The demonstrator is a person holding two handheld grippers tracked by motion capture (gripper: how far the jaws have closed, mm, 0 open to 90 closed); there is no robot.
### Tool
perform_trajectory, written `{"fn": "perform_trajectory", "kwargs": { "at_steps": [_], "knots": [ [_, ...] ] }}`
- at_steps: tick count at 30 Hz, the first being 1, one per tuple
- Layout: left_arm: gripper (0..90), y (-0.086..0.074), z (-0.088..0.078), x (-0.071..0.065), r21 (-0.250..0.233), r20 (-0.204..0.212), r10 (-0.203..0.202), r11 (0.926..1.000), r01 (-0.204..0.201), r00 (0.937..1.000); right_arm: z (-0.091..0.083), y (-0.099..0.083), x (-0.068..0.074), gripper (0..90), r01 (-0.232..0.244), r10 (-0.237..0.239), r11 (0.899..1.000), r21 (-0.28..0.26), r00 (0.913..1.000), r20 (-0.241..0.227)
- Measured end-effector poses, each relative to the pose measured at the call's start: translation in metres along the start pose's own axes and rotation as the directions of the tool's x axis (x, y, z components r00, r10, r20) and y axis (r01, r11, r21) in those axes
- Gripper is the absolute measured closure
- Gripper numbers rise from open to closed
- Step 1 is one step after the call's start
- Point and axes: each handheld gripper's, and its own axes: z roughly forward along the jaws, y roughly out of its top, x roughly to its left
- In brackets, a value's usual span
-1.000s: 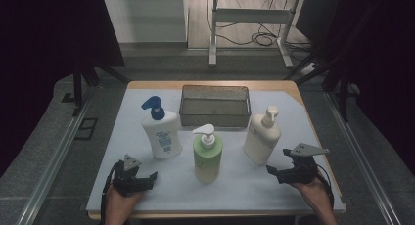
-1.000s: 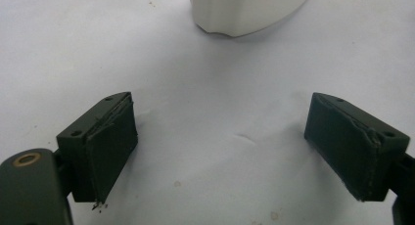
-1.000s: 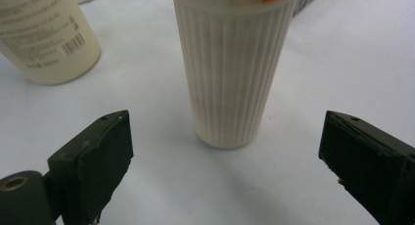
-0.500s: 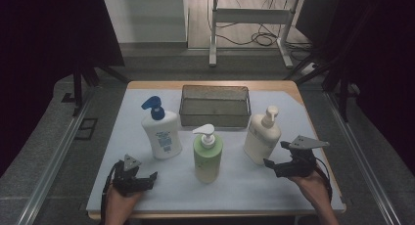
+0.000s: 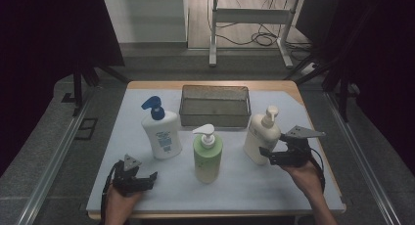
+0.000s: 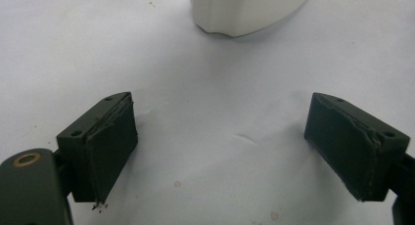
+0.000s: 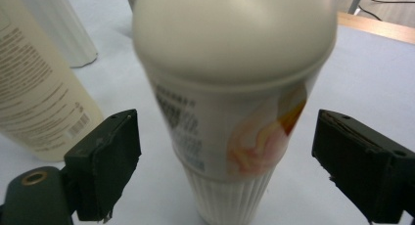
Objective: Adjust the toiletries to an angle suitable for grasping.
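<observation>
While the right gripper (image 5: pixel 268 155) reaches from the right toward the cream pump bottle (image 5: pixel 261 135) on the right side of the tabletop (image 5: pixel 293 186), its fingers (image 7: pixel 105 164) stand wide on either side of the bottle's body, with a gap showing on each side — they have just been closing a little, but the pads do not press on it. That bottle stands upright just near of the wire basket (image 5: pixel 215 106) — right of the green bottle (image 5: pixel 207 156) and the blue-capped white bottle (image 5: pixel 160 132). Low at the near left, the left gripper (image 5: pixel 147 178) rests with its fingers (image 6: pixel 105 146) spread open over bare tabletop, nothing between them.
</observation>
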Motion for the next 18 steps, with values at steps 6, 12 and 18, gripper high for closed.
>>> {"fn": "perform_trajectory", "kwargs": {
  "at_steps": [6, 12, 18],
  "knots": [
    [12.1, 0.0, 0.0, 0.0, 0.0, 0.0, 0.0, 1.0, 0.0, 1.0, 0.005, 0.007, -0.001, 13.2, -0.016, 0.016, 1.0, -0.009, 0.9998, 0.012],
    [12.1, 0.0, 0.0, 0.0, 0.0, 0.0, 0.0, 1.0, 0.0, 1.0, 0.01, 0.012, 0.001, 14.4, -0.025, 0.026, 0.999, -0.024, 0.9994, 0.024],
    [12.1, 0.0, 0.0, 0.0, 0.0, 0.0, -0.001, 1.0, 0.001, 1.0, 0.015, 0.017, 0.002, 19.7, -0.012, 0.012, 1.0, -0.018, 0.9991, 0.041]
  ]
}}
